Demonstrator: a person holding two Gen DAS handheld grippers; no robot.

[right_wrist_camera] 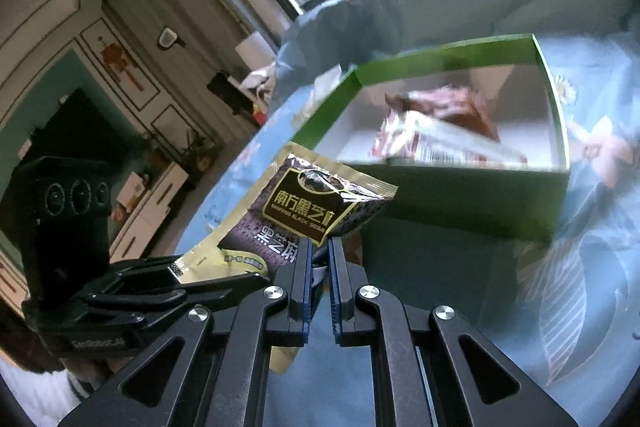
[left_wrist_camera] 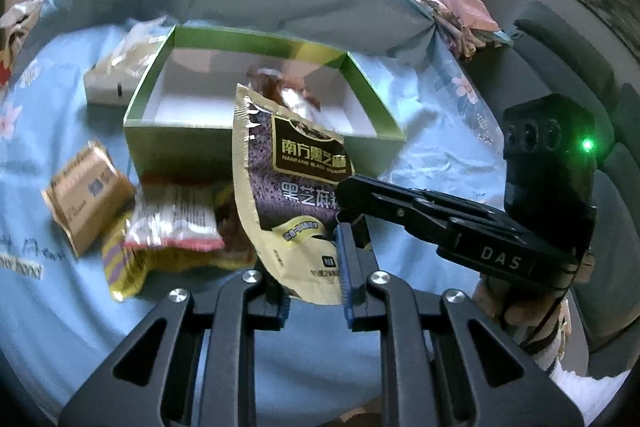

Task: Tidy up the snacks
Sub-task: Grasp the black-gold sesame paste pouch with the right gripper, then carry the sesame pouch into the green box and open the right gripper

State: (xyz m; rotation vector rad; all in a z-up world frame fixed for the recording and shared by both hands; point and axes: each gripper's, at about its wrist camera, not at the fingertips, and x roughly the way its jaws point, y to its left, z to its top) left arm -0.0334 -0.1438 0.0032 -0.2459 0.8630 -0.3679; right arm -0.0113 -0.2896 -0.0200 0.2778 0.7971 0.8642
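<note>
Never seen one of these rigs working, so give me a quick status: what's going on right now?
Left gripper and right gripper both shut on the sesame packet. Packet held up in front of the green box. Nothing blocking the way in.

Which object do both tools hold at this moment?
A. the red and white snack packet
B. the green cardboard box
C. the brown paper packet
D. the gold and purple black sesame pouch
D: the left tool and the right tool are both shut on the gold and purple black sesame pouch, held in front of the green cardboard box.
</note>
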